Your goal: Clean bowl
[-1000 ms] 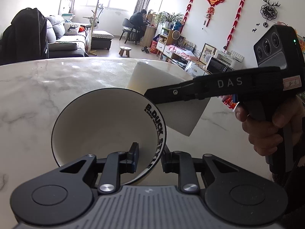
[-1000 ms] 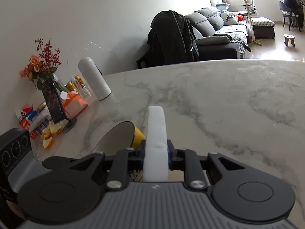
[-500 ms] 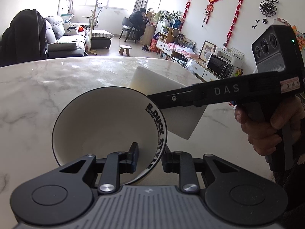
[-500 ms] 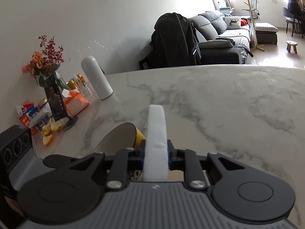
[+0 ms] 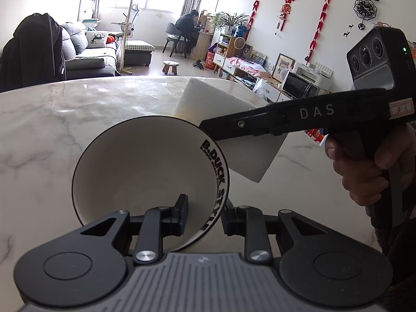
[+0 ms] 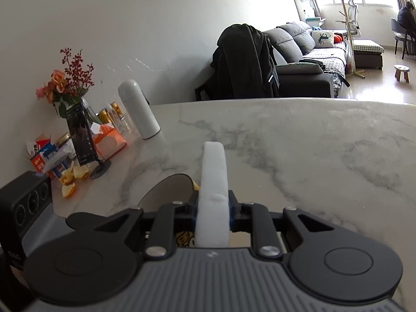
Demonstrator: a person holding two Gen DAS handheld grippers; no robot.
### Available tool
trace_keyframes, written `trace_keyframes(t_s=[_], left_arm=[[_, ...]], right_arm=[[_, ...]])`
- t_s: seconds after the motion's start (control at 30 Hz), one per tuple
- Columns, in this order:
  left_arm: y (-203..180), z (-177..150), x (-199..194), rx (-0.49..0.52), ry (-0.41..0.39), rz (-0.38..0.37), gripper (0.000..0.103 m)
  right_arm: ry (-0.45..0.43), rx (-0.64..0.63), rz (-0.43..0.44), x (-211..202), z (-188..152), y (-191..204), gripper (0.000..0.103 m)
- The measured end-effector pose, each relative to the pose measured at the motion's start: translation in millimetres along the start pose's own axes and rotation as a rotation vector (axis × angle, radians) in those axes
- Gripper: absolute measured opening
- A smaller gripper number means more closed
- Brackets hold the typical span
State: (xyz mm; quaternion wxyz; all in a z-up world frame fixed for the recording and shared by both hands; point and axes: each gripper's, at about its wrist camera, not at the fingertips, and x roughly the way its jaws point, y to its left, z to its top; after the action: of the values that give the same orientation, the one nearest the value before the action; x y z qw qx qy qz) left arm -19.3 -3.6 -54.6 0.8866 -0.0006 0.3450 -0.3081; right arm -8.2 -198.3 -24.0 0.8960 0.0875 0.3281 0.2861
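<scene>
A: So, biggest first, what's ahead of ur tongs?

B: Marble table (image 5: 52, 135), runs under and past both my tongs. Far side of it is a sofa (image 6: 299, 52) w/ a dark coat (image 6: 244, 62) over a chair back.

A: And the bowl?

B: Bowl (image 5: 145, 171) is in my left tong (image 5: 204, 213), tipped up on its side, open face twd me. White inside, black rim w/ "B.DUCK" lettering. One pad (image 5: 182, 214) sits inside the bowl, the other outside, rim wall pinched btwn them. So left is narrow, clamped on the bowl rim.

A: Right one?

B: Right tong (image 6: 212, 214) is squeezed nearly closed on a white sponge (image 6: 213, 182), block sticks out fwd past the tips. From the left cam the sponge (image 5: 234, 130) sits just behind and to the right of the bowl's rim; touching or not, can't tell. My hand (image 5: 369, 166) wraps the right tong's handle.

A: Small stuff?

B: Left of the right tong, by the wall: white flask (image 6: 139, 109), flower vase (image 6: 70, 91), orange tissue box (image 6: 109, 140), peel bits (image 6: 71, 176).
</scene>
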Motion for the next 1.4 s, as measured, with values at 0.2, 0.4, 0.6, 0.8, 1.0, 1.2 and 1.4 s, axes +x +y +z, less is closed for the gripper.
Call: trace_keyframes(t_s=[0.2,0.4,0.6,0.8,1.0,1.2,1.4], left_arm=[[0,1,0,0.0,0.001,0.0,0.027],[1,0,-1,0.005,0.006,-0.002,0.027],[-1,1,1,0.013,0.014,0.006,0.027],[-5,3,3,0.017,0.024,0.024,0.028],[-7,6,5,0.008,0.027,0.038,0.029],[-5,12,7,-0.02,0.031,0.045,0.029],[-6,21,12,-0.028,0.034,0.045,0.028]], right_arm=[[0.027,0.02,-0.006,7,-8,-5,0.022],[0.018,0.018,-0.004,4,-6,-3,0.022],[-0.024,-0.01,0.009,-8,1,4,0.022],[-0.002,0.012,-0.001,0,-6,-2,0.022],[0.015,0.044,0.002,3,-13,-9,0.022],[-0.014,0.015,0.007,-4,-6,-2,0.023],[-0.011,0.01,-0.01,-3,-5,-4,0.023]])
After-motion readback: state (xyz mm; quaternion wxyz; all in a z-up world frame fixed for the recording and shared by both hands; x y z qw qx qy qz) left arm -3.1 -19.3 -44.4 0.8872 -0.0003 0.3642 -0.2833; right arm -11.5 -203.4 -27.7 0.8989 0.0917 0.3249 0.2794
